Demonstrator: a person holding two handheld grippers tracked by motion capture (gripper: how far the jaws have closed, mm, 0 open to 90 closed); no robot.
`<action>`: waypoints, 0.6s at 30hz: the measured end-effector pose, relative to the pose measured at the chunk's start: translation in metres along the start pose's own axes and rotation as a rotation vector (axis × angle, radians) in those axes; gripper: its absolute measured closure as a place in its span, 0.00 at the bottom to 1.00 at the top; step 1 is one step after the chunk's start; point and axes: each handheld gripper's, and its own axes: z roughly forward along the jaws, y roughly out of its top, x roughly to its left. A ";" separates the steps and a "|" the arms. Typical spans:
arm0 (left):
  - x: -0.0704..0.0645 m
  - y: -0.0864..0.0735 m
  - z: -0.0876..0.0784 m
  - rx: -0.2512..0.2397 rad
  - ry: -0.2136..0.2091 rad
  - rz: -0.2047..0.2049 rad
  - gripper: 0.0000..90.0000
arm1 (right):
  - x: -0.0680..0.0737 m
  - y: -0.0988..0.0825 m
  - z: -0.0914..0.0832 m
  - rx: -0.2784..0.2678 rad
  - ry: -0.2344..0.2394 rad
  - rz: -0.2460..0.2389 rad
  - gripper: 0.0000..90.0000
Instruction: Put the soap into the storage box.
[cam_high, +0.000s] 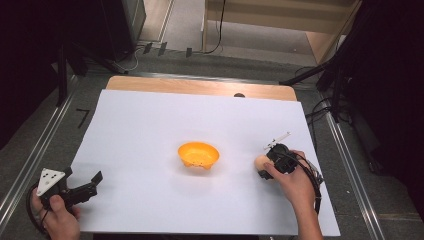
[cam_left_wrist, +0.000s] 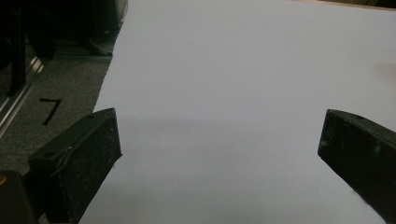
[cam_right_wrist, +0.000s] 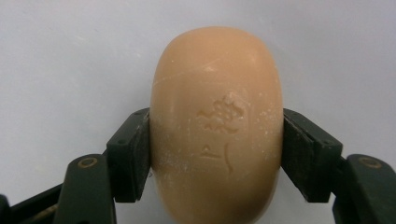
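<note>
Peach-coloured and waxy, the soap bar (cam_right_wrist: 217, 126) sat on the white sheet (cam_high: 150, 130) at the table's right, well apart from the orange dish (cam_high: 198, 154) at the centre. The right gripper (cam_high: 265, 167) was clamped on the bar, one black jaw pressed flat to each long side, an embossed mark facing up between them. The step in hand looked like the pick-up; the next move would call for a clean lift, then a carry leftward to the dish without the slick bar slipping. The right hand (cam_high: 295, 182) reached in from the near edge, angled left. At the near left corner, the left gripper (cam_high: 95, 182) rested with its jaws wide apart over bare sheet.
</note>
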 end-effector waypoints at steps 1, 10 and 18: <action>0.000 0.000 0.000 0.000 0.000 0.000 0.00 | 0.001 0.002 -0.002 -0.008 0.001 -0.016 0.37; 0.000 0.000 0.000 -0.003 -0.002 -0.002 0.00 | 0.017 0.028 -0.019 -0.041 0.002 -0.166 0.37; 0.000 0.000 0.000 -0.001 -0.004 -0.003 0.00 | 0.026 0.048 -0.026 -0.045 0.002 -0.291 0.37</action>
